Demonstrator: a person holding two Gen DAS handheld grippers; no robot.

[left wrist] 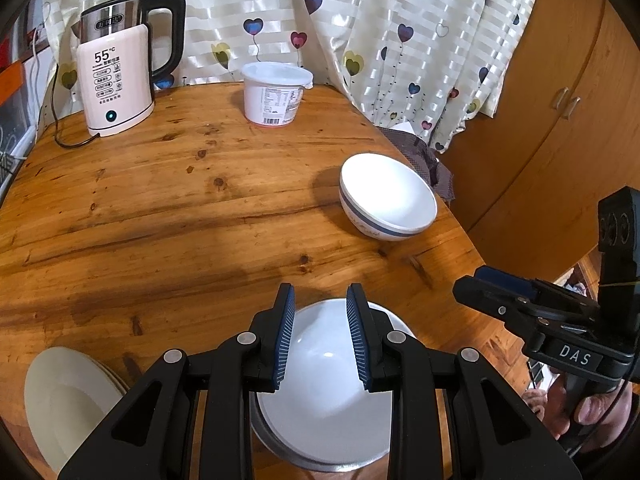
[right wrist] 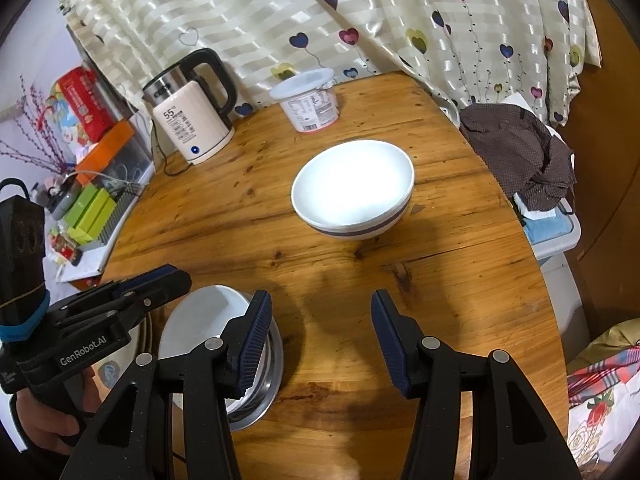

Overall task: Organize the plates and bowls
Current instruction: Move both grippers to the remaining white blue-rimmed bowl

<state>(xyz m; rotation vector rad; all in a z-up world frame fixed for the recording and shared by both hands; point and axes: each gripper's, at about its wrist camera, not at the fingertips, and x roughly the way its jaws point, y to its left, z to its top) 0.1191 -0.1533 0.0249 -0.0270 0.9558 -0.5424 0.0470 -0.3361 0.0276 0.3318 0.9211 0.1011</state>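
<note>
A white bowl [left wrist: 328,380] sits nested in a metal bowl [left wrist: 276,442] at the near edge of the round wooden table [left wrist: 180,220]. My left gripper [left wrist: 320,320] hovers right above it, jaws apart, pressing on nothing. A second white bowl with a blue band [left wrist: 388,196] stands alone near the table's right edge. Pale stacked plates [left wrist: 68,392] lie at the near left. In the right wrist view my right gripper [right wrist: 322,312] is open over bare wood, the banded bowl [right wrist: 352,188] ahead of it, the nested white bowl [right wrist: 204,320] and left gripper [right wrist: 168,280] to its left.
A cream electric kettle [left wrist: 116,80] with its cord and a lidded white tub [left wrist: 276,92] stand at the back by the heart-print curtain [left wrist: 400,40]. A dark cloth [right wrist: 520,156] lies on a box beyond the table's right edge. Clutter fills a shelf [right wrist: 92,200] at left.
</note>
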